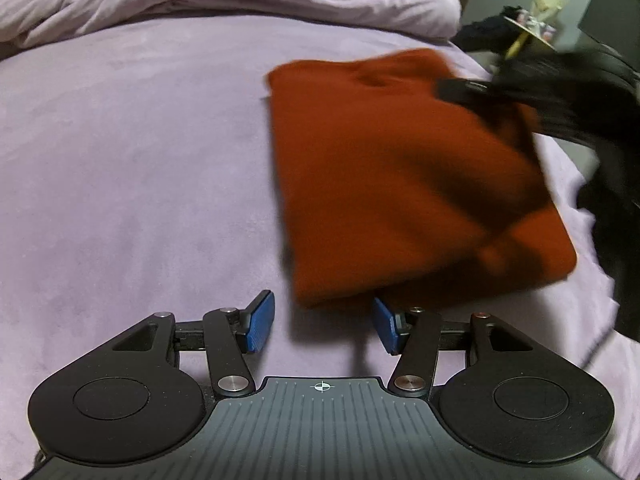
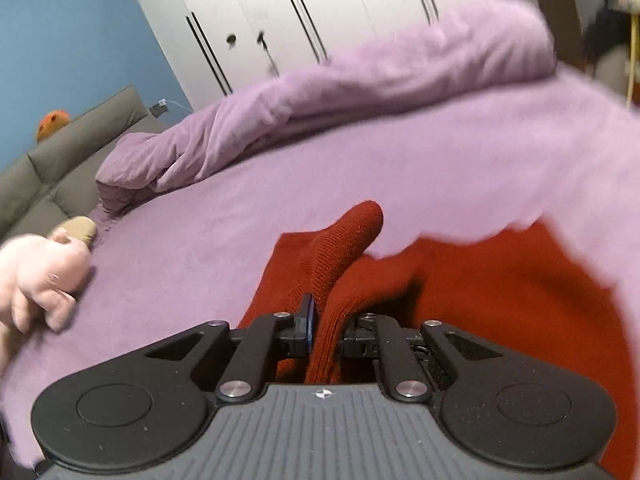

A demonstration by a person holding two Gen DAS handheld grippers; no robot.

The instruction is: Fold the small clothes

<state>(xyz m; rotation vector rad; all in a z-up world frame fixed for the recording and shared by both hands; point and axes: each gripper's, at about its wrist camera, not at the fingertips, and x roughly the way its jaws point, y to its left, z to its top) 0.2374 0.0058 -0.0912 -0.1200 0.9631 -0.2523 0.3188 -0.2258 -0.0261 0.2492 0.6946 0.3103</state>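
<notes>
A rust-red knit garment [image 1: 400,176] lies folded on the purple bed cover [image 1: 140,168], blurred by motion. My left gripper [image 1: 323,324] is open and empty, its blue pads just short of the garment's near edge. My right gripper [image 2: 326,330] is shut on a bunched fold of the red garment [image 2: 340,264], which rises between its pads. In the left wrist view the right gripper [image 1: 464,90] shows as a dark blur at the garment's far right corner.
A rumpled purple duvet [image 1: 224,0] lies along the far side of the bed. A pink plush toy [image 2: 40,276] and a tan one [image 2: 78,229] sit at the bed's left edge by a grey sofa [image 2: 60,152]. White wardrobe doors [image 2: 320,12] stand behind.
</notes>
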